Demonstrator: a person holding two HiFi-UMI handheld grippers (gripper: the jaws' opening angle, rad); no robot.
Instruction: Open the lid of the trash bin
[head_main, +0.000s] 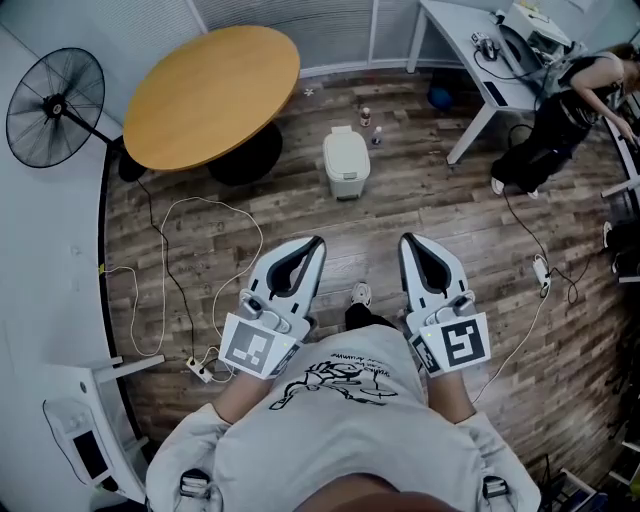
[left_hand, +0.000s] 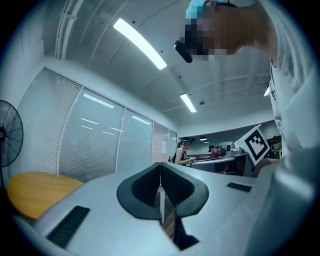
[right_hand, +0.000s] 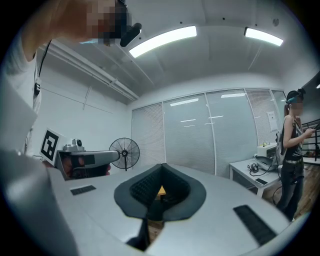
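The white trash bin (head_main: 346, 160) stands on the wood floor ahead of me with its lid down. Both grippers are held close to my chest, well short of the bin. My left gripper (head_main: 316, 241) is shut with nothing between its jaws. My right gripper (head_main: 408, 240) is likewise shut and empty. The left gripper view has the left gripper (left_hand: 160, 165) pointing up at walls and ceiling. In the right gripper view the right gripper (right_hand: 161, 166) points the same way. The bin appears in neither gripper view.
A round wooden table (head_main: 210, 95) stands at the back left beside a black floor fan (head_main: 55, 105). Two small bottles (head_main: 371, 126) sit just right of the bin. A white desk (head_main: 470, 60) and a person (head_main: 560, 115) are at the back right. Cables and a power strip (head_main: 200, 370) lie left.
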